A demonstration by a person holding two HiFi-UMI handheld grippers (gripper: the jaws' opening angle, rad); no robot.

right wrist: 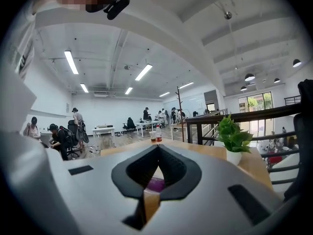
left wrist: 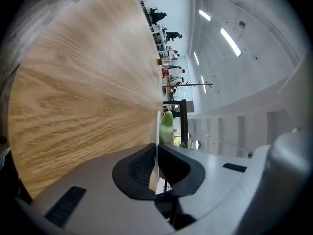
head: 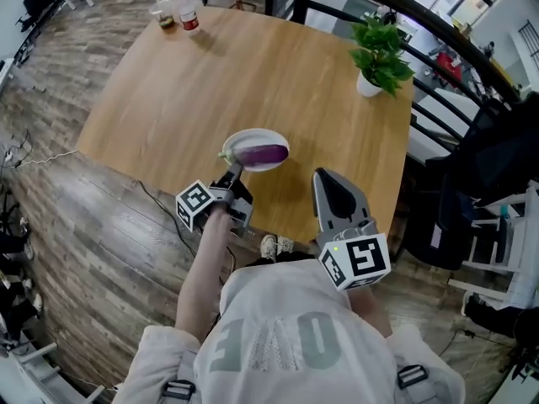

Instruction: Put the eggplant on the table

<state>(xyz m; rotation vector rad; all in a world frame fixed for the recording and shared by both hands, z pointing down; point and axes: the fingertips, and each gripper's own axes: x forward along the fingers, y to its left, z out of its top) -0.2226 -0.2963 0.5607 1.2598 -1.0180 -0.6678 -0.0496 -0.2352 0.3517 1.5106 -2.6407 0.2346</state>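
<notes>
Nearest to us, our left tool [head: 237,172] is clenched on the near rim of a white plate [head: 253,135]; in the left gripper view the thin rim runs straight between its two closed jaws. The eggplant [head: 263,153] lies on that plate, just beyond the left tool's tip, with its green stem end on the side nearer that tool. The plate is over the near edge of the wooden table [head: 210,74], but we cannot tell whether it rests on the wood or is held just above it. Our right tool [head: 324,175] is just to the right of the left one. Its jaws are closed together with nothing between them, and the eggplant sits ahead of it and a little to the left. Farther ahead and to the right of the right tool, a potted plant [head: 381,53] stands near the table's far corner. Well ahead of the left tool, at the far edge, a bottle [head: 187,11] and a cup [head: 165,13] stand side by side. Beyond the table runs a black railing [head: 438,32].
</notes>
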